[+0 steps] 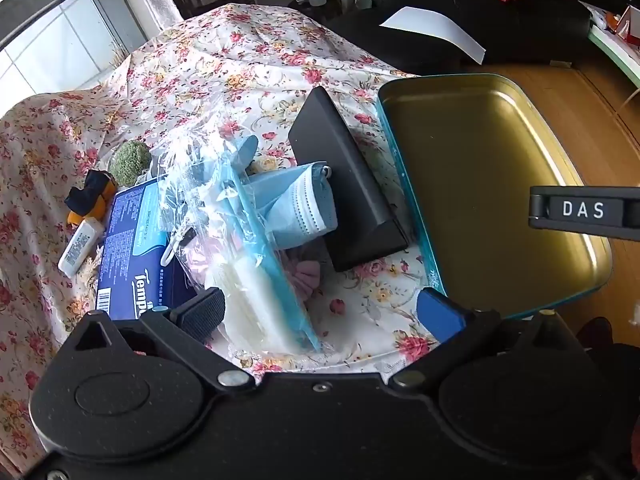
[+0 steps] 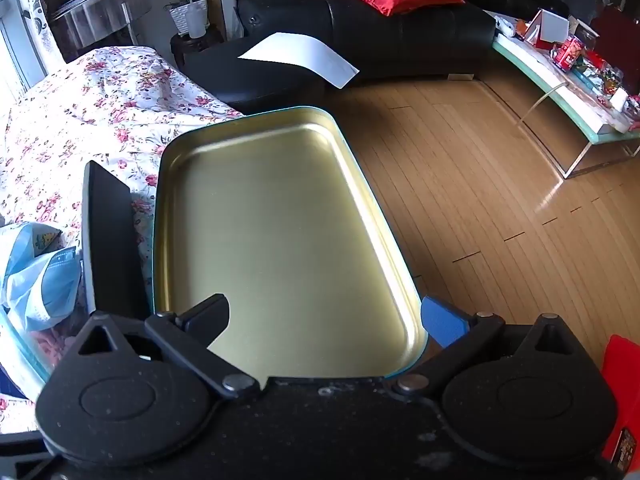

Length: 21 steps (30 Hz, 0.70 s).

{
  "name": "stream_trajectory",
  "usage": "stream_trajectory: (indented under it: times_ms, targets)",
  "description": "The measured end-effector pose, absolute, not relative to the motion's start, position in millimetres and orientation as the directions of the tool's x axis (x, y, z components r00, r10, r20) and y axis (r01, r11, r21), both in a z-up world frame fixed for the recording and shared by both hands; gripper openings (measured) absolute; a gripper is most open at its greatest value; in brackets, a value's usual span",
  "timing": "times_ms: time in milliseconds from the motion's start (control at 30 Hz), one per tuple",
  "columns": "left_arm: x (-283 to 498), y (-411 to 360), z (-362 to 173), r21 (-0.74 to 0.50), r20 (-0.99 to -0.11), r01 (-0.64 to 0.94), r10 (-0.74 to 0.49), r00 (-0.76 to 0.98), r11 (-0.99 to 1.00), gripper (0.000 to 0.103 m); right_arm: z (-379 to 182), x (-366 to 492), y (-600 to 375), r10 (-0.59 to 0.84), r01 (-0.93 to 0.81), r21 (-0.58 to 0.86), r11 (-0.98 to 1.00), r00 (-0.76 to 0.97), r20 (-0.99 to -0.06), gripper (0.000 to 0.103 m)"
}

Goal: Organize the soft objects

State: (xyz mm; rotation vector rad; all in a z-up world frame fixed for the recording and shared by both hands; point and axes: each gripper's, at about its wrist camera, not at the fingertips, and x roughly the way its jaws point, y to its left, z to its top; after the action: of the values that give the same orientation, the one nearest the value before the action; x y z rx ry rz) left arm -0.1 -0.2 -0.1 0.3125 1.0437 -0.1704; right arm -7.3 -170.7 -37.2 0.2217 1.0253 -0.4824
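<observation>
On the floral cloth lies a pale blue face mask beside a crumpled clear plastic bag with white pads inside. A pink scrunchie lies below the mask. My left gripper hovers open over the bag's lower end, touching nothing I can see. A gold metal tray with a teal rim sits to the right, its inside bare. My right gripper hangs open above the tray, and the mask shows at the left edge of that view.
A black box leans between mask and tray. A blue tissue pack, a small white tube, a green fuzzy ball and a black-and-orange item lie at left. Wooden floor, a black sofa and a glass table lie beyond.
</observation>
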Motion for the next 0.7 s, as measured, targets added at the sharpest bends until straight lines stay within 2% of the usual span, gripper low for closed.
stream_trajectory:
  times_ms: [700]
  targets:
    - [-4, -2, -2, 0.158, -0.883, 0.300, -0.002, 0.470, 0.941, 0.099, -38, -7, -166, -0.271, 0.465, -0.050, 0.884, 0.422, -0.865, 0.103]
